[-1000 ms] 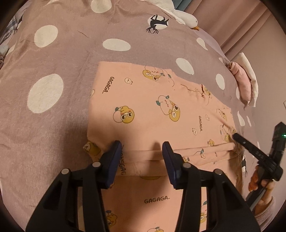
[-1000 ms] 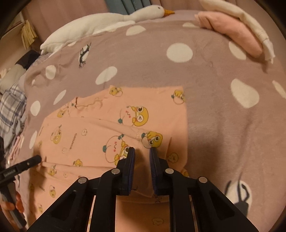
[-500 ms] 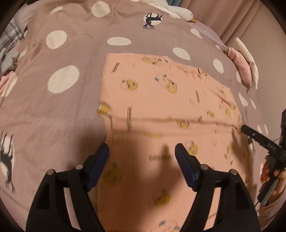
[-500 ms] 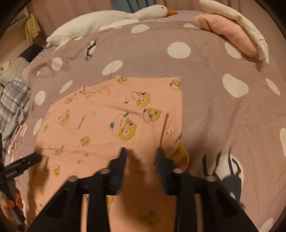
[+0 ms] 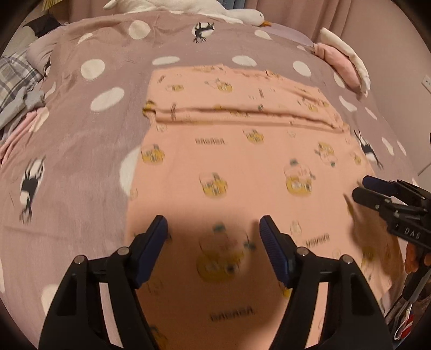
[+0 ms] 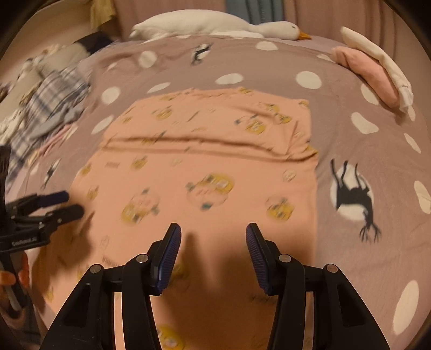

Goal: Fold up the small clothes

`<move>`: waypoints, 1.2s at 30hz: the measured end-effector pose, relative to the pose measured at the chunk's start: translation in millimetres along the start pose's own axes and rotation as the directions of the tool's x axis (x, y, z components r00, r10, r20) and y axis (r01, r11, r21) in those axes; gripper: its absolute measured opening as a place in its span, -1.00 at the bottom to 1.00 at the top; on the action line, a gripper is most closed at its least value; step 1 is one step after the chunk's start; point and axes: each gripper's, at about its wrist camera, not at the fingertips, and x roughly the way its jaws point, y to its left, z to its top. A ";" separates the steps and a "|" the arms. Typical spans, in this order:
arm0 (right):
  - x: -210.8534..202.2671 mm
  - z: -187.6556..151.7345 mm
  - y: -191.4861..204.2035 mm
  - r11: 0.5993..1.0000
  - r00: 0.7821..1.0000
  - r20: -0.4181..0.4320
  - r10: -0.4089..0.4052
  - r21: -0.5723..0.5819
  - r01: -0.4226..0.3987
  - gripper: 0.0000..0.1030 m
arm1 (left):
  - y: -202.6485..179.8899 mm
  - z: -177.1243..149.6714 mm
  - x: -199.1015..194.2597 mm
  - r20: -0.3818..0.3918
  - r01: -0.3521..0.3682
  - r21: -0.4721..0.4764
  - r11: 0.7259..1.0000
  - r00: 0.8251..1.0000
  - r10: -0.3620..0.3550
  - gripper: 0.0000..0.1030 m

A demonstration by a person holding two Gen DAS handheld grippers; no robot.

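Note:
A peach garment (image 5: 242,161) with yellow cartoon prints lies flat on the dotted mauve bedspread (image 5: 80,134). Its far part is folded over toward me, and the fold's edge runs straight across. My left gripper (image 5: 212,224) hovers over the garment's near part; its jaws are closing with nothing pinched between them. In the right wrist view the garment (image 6: 215,161) lies the same way, and my right gripper (image 6: 213,230) stands open above it, holding nothing. Each gripper shows in the other's view, at the cloth's side edge: the right gripper (image 5: 362,188) and the left gripper (image 6: 71,203).
A white goose plush (image 6: 215,23) lies along the bed's far edge. Folded pink and white clothes (image 6: 371,75) are stacked at the far right. A heap of plaid and other clothes (image 6: 54,102) sits at the left. The bedspread (image 6: 363,150) spreads around the garment.
Both grippers let go of the folded-over flap, opened, and drew back toward the garment's near end. The flap now lies flat on the garment.

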 end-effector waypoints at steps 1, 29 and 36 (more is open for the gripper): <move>1.7 -5.6 3.0 1.000 1.000 -0.013 0.002 -0.011 -0.002 -0.02 | -0.3 -3.8 0.2 -0.007 -0.003 0.000 1.000 1.000 0.003 0.36; -68.7 -85.6 -61.7 0.944 0.995 0.011 0.099 0.317 -0.097 0.12 | 42.1 -66.3 -57.7 -0.002 0.112 -0.174 0.978 0.994 -0.114 0.61; -55.4 -103.8 -80.1 0.858 0.967 -0.015 0.255 0.464 -0.219 0.12 | 48.6 -68.5 -51.8 -0.041 0.190 -0.197 0.962 0.979 -0.202 0.62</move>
